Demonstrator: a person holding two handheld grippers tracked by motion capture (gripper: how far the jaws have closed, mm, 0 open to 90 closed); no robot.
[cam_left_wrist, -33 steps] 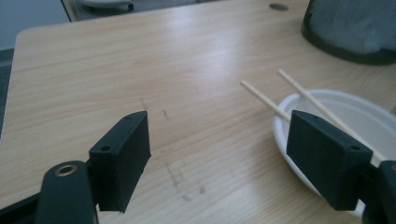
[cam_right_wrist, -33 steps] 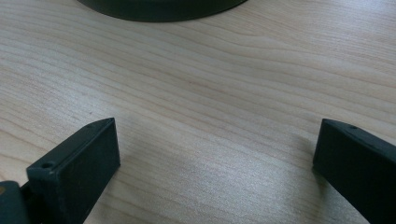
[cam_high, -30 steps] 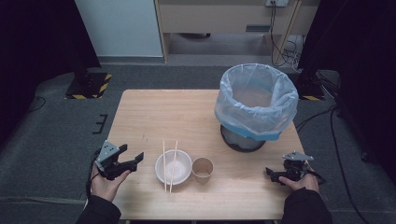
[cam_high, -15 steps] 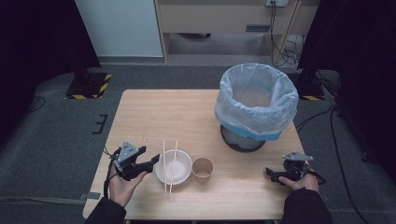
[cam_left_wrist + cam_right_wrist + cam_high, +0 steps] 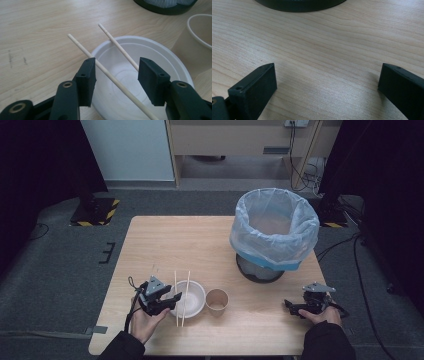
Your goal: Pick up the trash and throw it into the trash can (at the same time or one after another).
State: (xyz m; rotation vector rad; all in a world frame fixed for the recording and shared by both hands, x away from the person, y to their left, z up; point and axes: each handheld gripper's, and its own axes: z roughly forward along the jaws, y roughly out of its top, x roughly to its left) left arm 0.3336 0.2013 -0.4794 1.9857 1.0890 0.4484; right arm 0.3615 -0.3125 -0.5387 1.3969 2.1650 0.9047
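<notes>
I have my left gripper (image 5: 117, 80) at the near-left rim of the shallow white round plastic bowl (image 5: 192, 296), my landmark here. Its jaws have just been closing and now stand half spread, with the two pale wooden chopsticks (image 5: 117, 47) lying across the bowl between them; the left pad looks to touch one stick, the right pad sits just beside the other, neither pinched. A brown paper cup (image 5: 216, 300) stands just right of the bowl. The round bin lined with a pale blue plastic bag (image 5: 274, 227) sits beyond and right of it. My right gripper (image 5: 327, 87) rests far right of the bowl on the light wooden table (image 5: 165, 240), jaws spread wide, holding nothing
</notes>
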